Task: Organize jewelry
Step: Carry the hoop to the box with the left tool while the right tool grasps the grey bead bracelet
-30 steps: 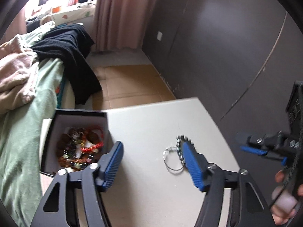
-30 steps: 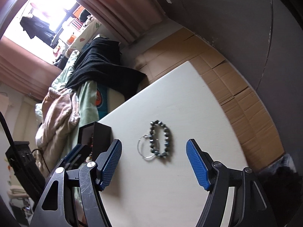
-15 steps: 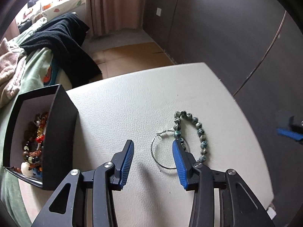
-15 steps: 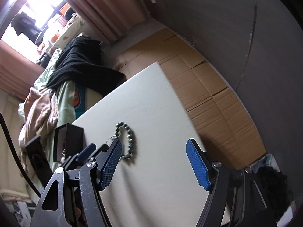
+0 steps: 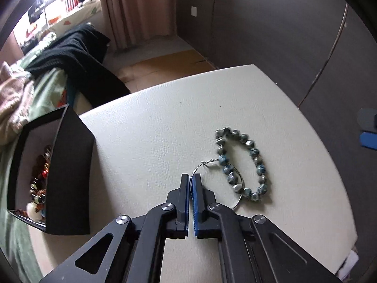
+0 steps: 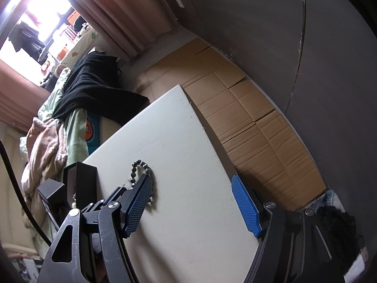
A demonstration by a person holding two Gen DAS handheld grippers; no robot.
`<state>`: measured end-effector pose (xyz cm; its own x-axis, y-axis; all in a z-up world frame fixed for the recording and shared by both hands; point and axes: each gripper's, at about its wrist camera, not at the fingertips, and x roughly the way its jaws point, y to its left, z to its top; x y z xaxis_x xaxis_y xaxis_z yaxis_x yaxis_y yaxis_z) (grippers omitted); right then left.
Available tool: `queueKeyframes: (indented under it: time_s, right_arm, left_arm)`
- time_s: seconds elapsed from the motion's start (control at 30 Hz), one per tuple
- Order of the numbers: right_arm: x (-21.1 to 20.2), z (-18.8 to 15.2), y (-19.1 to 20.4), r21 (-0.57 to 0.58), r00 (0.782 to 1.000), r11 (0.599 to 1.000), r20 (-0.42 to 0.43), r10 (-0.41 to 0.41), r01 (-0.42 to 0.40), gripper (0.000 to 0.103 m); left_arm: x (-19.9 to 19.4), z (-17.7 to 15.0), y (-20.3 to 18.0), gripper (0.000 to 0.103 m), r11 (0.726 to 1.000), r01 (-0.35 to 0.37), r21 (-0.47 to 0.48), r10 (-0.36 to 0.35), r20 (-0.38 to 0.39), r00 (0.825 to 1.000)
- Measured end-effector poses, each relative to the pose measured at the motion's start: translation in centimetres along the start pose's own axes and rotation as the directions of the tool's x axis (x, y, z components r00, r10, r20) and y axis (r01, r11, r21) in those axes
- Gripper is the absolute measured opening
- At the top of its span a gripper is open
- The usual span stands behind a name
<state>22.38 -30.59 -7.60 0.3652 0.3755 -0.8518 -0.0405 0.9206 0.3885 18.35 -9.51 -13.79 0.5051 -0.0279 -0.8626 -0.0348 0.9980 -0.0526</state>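
Observation:
A thin silver wire hoop (image 5: 240, 198) lies on the white table (image 5: 165, 127), under a blue-grey bead bracelet (image 5: 254, 155). My left gripper (image 5: 191, 179) is shut, its tips pinching the left edge of the hoop at table level. A black jewelry box (image 5: 68, 165) with several beaded pieces inside stands at the left. In the right wrist view the bracelet (image 6: 135, 167) and box (image 6: 81, 184) show behind my left finger. My right gripper (image 6: 192, 202) is open and empty above the table's right part.
A bed with green sheet, black garment (image 5: 77, 59) and pink blanket is behind the table. Flattened cardboard (image 6: 247, 108) covers the floor along a dark wall (image 5: 282, 23). The table's right edge (image 6: 212, 141) drops to the floor.
My left gripper moved forward and down and closed on the hoop's edge. My right gripper stayed open and shifted slightly right and back.

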Motion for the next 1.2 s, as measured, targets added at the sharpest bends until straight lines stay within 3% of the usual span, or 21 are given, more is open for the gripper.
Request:
queueKeyframes:
  time_s: [0.3,0.5,0.87,1.0,1.1,1.17,1.2]
  right_arm:
    - [2.0,-0.3,1.5,-0.026,0.999,0.999,-0.045,0.027,-0.028,0.071]
    - [3.5,-0.8,3.6,-0.075,0.998,0.997,-0.068,0.019,-0.024,0.069]
    - [7.8,-2.2,7.5,-0.247,0.987,0.966,-0.119,-0.110,0.078,0.047]
    - [9.0,-3.1,8.6,-0.305,0.975,0.938,-0.096,-0.202,0.164,0.042]
    - [9.8,-4.0,10.1,-0.397,0.955,0.883,-0.053,-0.293,0.249,0.036]
    - [9.8,-4.4,10.5,-0.420,0.953,0.873,-0.053,-0.298,0.249,0.026]
    - [9.8,-4.5,10.4,-0.418,0.955,0.876,-0.061,-0.290,0.240,0.012]
  left_arm:
    - [-3.5,0.9,2.2,0.001,0.986,0.148,-0.078,-0.144,0.060,0.988]
    - [-5.2,1.6,4.0,0.001,0.975,0.190,-0.115,-0.179,0.098,0.979]
    - [-7.8,2.0,8.2,0.001,0.960,0.213,-0.180,-0.182,0.171,0.968]
    - [-8.6,2.0,9.3,0.001,0.952,0.232,-0.201,-0.194,0.191,0.962]
    - [-9.1,1.9,9.5,0.001,0.957,0.216,-0.196,-0.176,0.203,0.963]
    - [-9.5,1.6,9.8,0.001,0.959,0.205,-0.197,-0.164,0.209,0.964]
    - [-9.7,1.5,10.0,0.001,0.960,0.199,-0.199,-0.156,0.212,0.965]
